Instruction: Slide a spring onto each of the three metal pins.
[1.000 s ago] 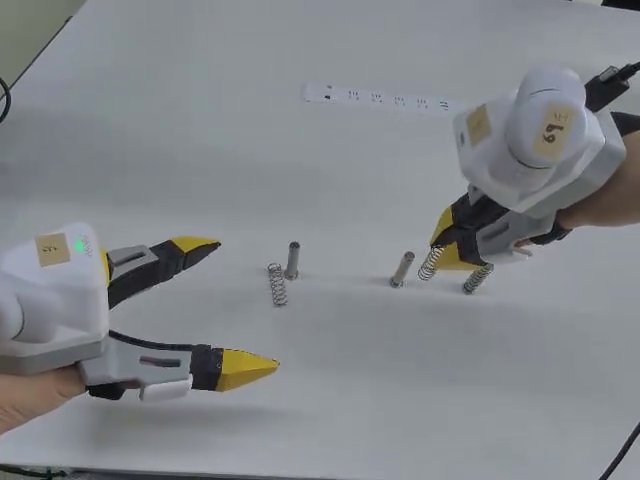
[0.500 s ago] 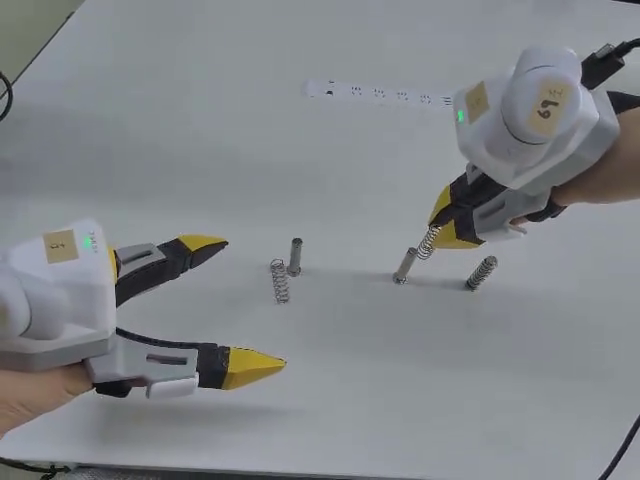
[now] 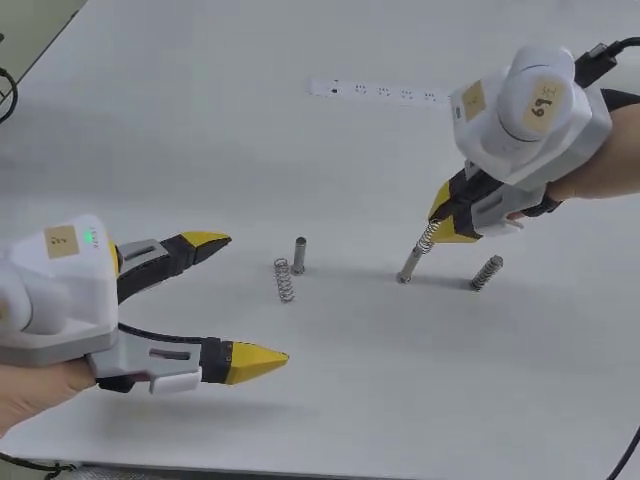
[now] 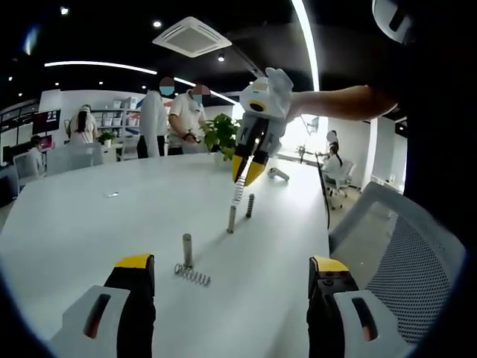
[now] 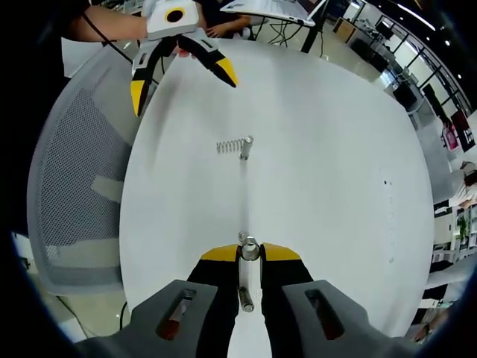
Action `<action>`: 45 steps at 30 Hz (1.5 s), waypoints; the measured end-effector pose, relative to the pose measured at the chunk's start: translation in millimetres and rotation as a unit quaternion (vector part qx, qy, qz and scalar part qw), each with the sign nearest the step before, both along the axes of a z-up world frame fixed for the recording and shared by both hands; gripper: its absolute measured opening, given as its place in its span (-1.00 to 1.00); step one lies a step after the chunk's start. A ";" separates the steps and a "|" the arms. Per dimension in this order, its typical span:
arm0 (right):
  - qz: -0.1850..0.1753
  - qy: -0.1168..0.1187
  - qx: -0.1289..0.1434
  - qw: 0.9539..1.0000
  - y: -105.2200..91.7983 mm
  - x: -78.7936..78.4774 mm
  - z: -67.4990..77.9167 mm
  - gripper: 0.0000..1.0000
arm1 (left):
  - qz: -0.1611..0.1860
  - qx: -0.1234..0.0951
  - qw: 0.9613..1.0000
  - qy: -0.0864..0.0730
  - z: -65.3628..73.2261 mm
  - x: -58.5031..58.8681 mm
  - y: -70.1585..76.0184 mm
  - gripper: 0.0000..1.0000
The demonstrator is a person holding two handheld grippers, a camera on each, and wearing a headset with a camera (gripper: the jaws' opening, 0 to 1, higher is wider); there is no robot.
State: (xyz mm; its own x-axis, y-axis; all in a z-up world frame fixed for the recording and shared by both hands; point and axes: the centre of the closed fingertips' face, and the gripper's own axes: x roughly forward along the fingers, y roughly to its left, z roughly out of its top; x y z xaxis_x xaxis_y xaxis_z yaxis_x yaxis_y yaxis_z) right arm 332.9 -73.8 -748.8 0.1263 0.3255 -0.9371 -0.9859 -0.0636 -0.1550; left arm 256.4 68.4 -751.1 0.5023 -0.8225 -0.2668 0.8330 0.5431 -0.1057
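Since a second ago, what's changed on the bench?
The right gripper, shut on a spring, lifted it from low beside the middle pin up to that pin's top end, where the spring's lower end now meets the tip. Unchanged: the left gripper hovers open, the left pin is bare with a loose spring lying beside it, and the fitted spring sits on the right.

In the head view, light falls bright and even from above on the white table (image 3: 200, 120), with no hard glare. The left gripper (image 3: 257, 297) throws only a faint, diffuse shadow toward the bottom edge. The left gripper view is darker, its ceiling strip lights (image 4: 307, 45) blown out at the top. Both gripper views bend strongly at the edges, and detail there goes soft.
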 end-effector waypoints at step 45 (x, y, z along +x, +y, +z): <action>-0.002 0.030 -0.017 0.999 4.2 -1.2 -44.4 -0.85 | 0.005 0.000 1.000 0.002 1.6 2.4 6.1 0.56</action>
State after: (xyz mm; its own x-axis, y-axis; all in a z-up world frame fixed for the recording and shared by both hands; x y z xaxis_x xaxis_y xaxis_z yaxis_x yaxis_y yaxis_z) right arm 331.6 -69.6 -793.2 0.0703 0.2922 -0.9538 -0.9937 -0.0632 -0.0926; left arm 258.9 74.5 -749.6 0.5087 -0.8177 -0.2693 0.8274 0.5508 -0.1097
